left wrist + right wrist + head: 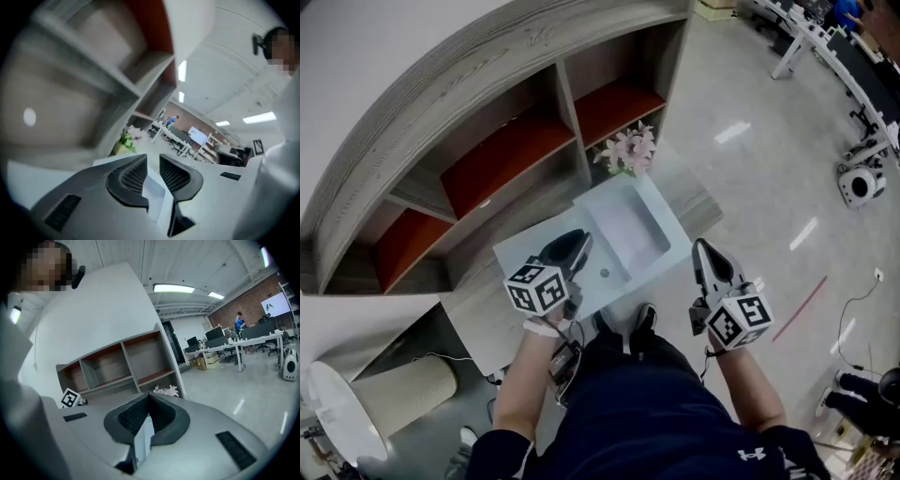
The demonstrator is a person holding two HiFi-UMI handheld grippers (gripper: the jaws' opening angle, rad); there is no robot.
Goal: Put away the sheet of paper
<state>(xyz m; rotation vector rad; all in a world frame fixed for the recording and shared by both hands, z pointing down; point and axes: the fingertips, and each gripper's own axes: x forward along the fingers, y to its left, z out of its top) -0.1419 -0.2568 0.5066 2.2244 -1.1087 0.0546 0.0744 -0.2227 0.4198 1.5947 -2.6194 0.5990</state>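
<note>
A pale shallow tray [667, 246] lies on the low tabletop in front of the shelf unit [487, 141]. A lighter rectangle inside the tray looks like the sheet of paper [625, 230]. My left gripper [581, 240] hovers over the tray's near left corner. In the left gripper view its jaws stand a little apart around the left gripper [153, 161] midpoint, with nothing between them. My right gripper [703, 248] hangs off the table's right side, beside the tray. There the jaw tips meet at the right gripper [149, 397] midpoint, with nothing held.
Pink flowers [628, 150] stand at the tray's far end, next to the shelf's open red-backed compartments [117, 366]. A pale cylinder [403, 389] and a round white object [337, 412] sit on the floor at lower left. Office desks [234, 345] stand far off to the right.
</note>
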